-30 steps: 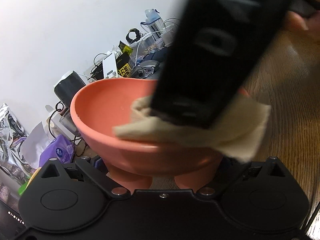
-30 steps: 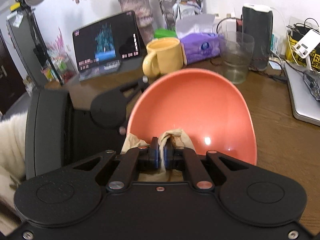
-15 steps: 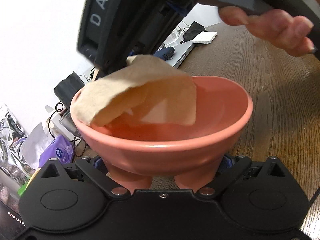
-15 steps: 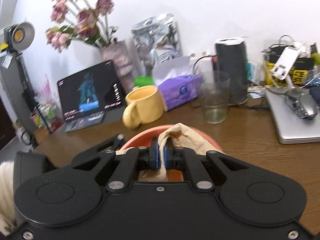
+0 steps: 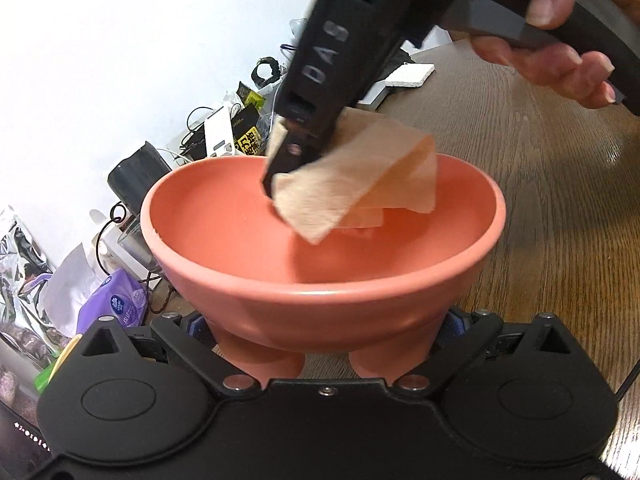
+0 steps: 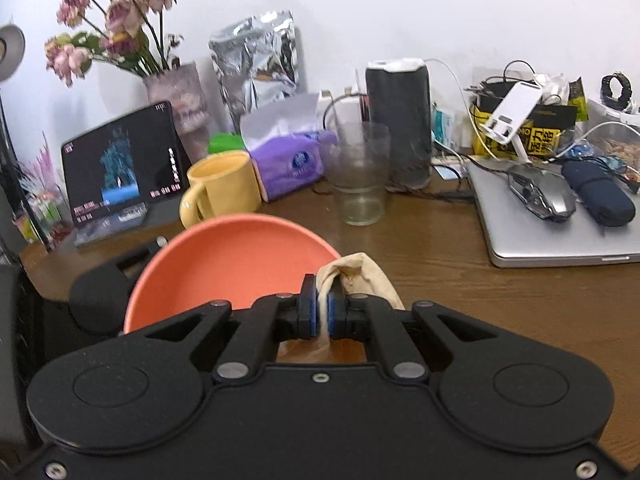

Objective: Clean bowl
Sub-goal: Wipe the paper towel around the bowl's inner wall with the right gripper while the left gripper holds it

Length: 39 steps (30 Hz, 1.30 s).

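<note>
Since half a second ago, the right gripper (image 5: 276, 184) has swung from the bowl's far left rim toward its middle, and the beige cloth (image 5: 360, 176) now hangs lower, its folded corner dipping inside the bowl.

From the left wrist camera, the salmon-pink bowl (image 5: 256, 264) fills the centre, held up off the wooden desk (image 5: 560, 208). The left gripper (image 5: 324, 344) is closed on the bowl's base, one blue-padded finger on each side of the foot. Above it the right gripper comes down at a slant, with the letters "DAS" on its black body, and a person's hand (image 5: 560, 48) grips its handle at the upper right. The cloth drapes from its tips over the bowl's far half; whether it touches the inner wall cannot be told. Behind the bowl lie a purple tissue pack (image 5: 116, 304), a black cylinder (image 5: 136, 172) and a tangle of cables.

From the right wrist camera, the right gripper's blue pads (image 6: 308, 312) are pressed together on a bunched fold of the cloth, which sticks up just past the bowl's near right rim. The bowl is tilted, its hollow facing the camera, with the left gripper's black body beside it at the left. Farther back stand a yellow mug (image 6: 220, 188), a clear glass (image 6: 362, 176), a tablet (image 6: 124, 164) showing a game, a vase of dried roses (image 6: 176, 92), a foil bag (image 6: 256, 64) and a silver laptop (image 6: 560, 236) carrying a mouse (image 6: 540, 196).
</note>
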Available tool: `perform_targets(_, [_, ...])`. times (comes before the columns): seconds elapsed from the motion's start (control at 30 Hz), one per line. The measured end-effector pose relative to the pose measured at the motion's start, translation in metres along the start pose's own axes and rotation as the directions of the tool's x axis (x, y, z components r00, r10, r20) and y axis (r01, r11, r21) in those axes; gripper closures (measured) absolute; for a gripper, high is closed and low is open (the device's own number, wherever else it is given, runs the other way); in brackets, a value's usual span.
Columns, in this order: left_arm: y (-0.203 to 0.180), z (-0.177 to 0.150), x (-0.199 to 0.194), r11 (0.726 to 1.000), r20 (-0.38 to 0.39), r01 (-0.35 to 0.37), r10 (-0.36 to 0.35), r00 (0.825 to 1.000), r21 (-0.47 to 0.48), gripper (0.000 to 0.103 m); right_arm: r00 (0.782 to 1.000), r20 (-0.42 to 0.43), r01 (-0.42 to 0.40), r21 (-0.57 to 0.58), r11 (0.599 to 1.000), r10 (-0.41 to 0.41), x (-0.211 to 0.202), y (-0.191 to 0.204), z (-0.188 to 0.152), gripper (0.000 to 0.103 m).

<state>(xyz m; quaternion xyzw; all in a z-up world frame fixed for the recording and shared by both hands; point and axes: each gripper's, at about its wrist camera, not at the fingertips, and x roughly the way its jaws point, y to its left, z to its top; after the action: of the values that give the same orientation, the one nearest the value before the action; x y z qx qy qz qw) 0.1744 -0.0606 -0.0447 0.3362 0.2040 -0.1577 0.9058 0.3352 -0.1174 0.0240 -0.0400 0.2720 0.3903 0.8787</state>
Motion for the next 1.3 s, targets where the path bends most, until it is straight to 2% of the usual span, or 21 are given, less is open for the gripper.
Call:
perform_targets(0.17, [-0.013, 0.003, -0.009, 1.000, 0.000, 0.000, 0.000, 1.000, 0.000, 0.004, 0.998, -0.064, -0.018, -0.030, 0.999, 0.016, 0.002, 0.006, -0.001, 0.097])
perform_targets(0.23, [0.005, 0.006, -0.001, 1.000, -0.006, -0.001, 0.001, 1.000, -0.002, 0.004, 0.996, -0.090, -0.030, -0.041, 0.999, 0.026, 0.003, 0.008, -0.002, 0.097])
perform_targets(0.47, [0.014, -0.005, -0.005, 1.000, -0.006, -0.005, 0.005, 1.000, 0.003, 0.004, 0.982, -0.181, -0.072, -0.075, 0.995, 0.058, 0.005, 0.017, -0.004, 0.097])
perform_targets(0.7, [0.021, -0.005, 0.003, 1.000, -0.010, -0.008, 0.008, 1.000, 0.002, 0.004, 0.959, -0.272, -0.118, -0.105, 0.987, 0.085, 0.008, 0.025, -0.005, 0.097])
perform_targets(0.93, [0.047, -0.006, 0.029, 1.000, -0.013, -0.003, 0.003, 1.000, -0.004, 0.004, 0.927, -0.357, -0.167, -0.124, 0.978, 0.113, 0.011, 0.034, -0.006, 0.096])
perform_targets(1.13, [0.048, -0.005, 0.029, 1.000, -0.015, 0.001, -0.002, 1.000, -0.009, 0.004, 0.925, -0.294, -0.245, 0.028, 0.969, 0.242, 0.017, 0.022, -0.002, 0.096])
perform_targets(1.3, [0.047, -0.004, 0.028, 1.000, -0.022, 0.008, -0.008, 1.000, -0.024, 0.004, 0.933, -0.191, -0.285, 0.133, 0.949, 0.306, 0.019, 0.011, -0.006, 0.096])
